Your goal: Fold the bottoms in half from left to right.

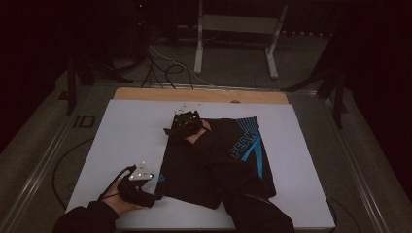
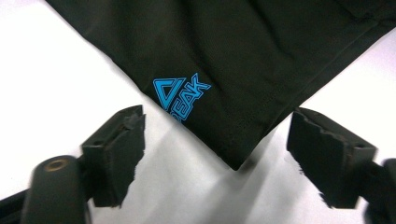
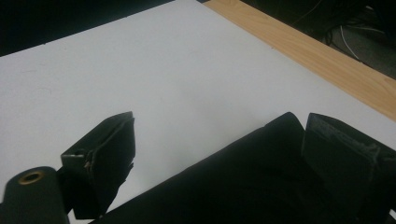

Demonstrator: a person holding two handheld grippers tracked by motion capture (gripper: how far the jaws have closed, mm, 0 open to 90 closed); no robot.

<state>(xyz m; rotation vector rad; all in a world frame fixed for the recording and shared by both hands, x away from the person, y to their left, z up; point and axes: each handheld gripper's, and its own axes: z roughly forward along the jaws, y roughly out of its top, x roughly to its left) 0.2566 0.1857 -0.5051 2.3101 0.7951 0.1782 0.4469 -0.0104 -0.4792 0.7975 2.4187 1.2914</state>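
**Two grippers at opposite corners of a folded black garment**

A black garment (image 1: 214, 162) lies folded on the white sheet (image 1: 131, 131) that covers the table, a little right of the sheet's middle. A blue "PEAK" print with slanted stripes (image 1: 247, 143) shows on its upper right part, and a smaller blue triangle logo (image 2: 180, 95) sits near its near left corner. A strip of bare wooden tabletop (image 1: 204, 95) runs along the far edge of the sheet.

The left gripper (image 1: 145, 187) rests low at the near left corner of the garment, held in a hand (image 1: 121, 199) that comes in from the bottom edge. In the left gripper view its jaws stand apart on either side of the pointed cloth corner (image 2: 238, 161), which lies flat on the sheet between them; neither pad touches the fabric, so the gripper is open with nothing held.

The right gripper (image 1: 182, 125) is at the far left corner of the garment, the dark-sleeved forearm (image 1: 252, 208) reaching across the cloth to it. In the right gripper view its jaws also stand wide: the left one is over bare white sheet, and the right one is over or against the folded edge of the cloth (image 3: 280, 130). The frame is dim there, so contact with that pad is uncertain, but the fabric is not clamped.
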